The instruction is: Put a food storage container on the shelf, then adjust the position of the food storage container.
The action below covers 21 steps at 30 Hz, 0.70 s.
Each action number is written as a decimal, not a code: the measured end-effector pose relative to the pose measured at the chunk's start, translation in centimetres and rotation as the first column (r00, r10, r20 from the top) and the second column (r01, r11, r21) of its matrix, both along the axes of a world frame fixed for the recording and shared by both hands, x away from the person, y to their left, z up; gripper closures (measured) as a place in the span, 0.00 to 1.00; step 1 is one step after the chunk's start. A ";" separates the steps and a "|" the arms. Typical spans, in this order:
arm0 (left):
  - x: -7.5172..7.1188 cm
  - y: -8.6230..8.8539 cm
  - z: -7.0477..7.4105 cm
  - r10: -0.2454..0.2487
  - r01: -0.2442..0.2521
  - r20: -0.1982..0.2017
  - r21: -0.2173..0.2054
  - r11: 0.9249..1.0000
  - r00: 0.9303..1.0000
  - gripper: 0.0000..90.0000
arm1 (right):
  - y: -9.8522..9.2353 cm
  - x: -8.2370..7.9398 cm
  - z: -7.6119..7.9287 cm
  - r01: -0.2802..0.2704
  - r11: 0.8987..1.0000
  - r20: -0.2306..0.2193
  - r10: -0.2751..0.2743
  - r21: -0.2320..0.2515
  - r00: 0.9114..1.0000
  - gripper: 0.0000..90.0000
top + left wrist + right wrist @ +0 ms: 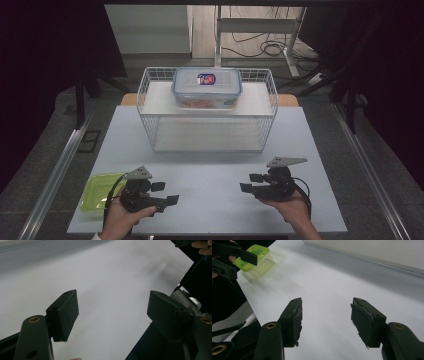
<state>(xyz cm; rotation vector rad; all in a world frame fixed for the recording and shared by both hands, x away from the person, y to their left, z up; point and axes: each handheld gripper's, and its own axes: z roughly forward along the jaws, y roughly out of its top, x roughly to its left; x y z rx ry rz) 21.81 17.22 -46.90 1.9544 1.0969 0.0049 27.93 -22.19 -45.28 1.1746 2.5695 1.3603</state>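
1. Pale worktop (210, 190) bare between left claw (166, 193) and right claw (251, 182); both low over its near edge, pointing toward each other, well apart.
2. Left claw: jaws spread wide, nothing between them, bare worktop beyond in left gripper view (112, 312).
3. Right claw: jaws apart, nothing between them, bare worktop beyond in right gripper view (325, 315).
4. Green lidded box (100, 191) on worktop at near left corner, just beside left hand (122, 217), partly hidden behind left claw; seen also in right gripper view (253, 256). Contents cannot be told.
5. White wire basket (150, 107) at far middle of worktop, well apart from both claws; nothing in the way.
6. Clear lidded container (207, 87) resting on upper level of wire basket; something orange-red inside, too blurred to name.
7. Round red-and-blue label (206, 78) on container lid; writing too small to read.
8. Cables on floor beyond worktop, near desk legs.
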 end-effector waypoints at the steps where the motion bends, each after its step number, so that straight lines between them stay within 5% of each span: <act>1: 0.0 0.0 0.0 0.000 0.000 0.000 0.000 1.000 1.000 0.27 | 0.0 0.0 0.0 0.000 1.000 0.000 0.000 0.000 1.000 0.46; 15: -1.1 1.7 1.9 0.044 -0.044 0.038 -0.002 0.999 0.998 0.30 | -0.3 0.0 -0.2 0.012 1.000 -0.006 -0.012 -0.006 1.000 0.45; 21: -1.5 3.5 3.9 0.067 -0.068 0.040 0.030 0.997 0.997 0.35 | -0.6 -0.1 -0.2 0.023 1.000 -0.011 -0.023 -0.010 1.000 0.44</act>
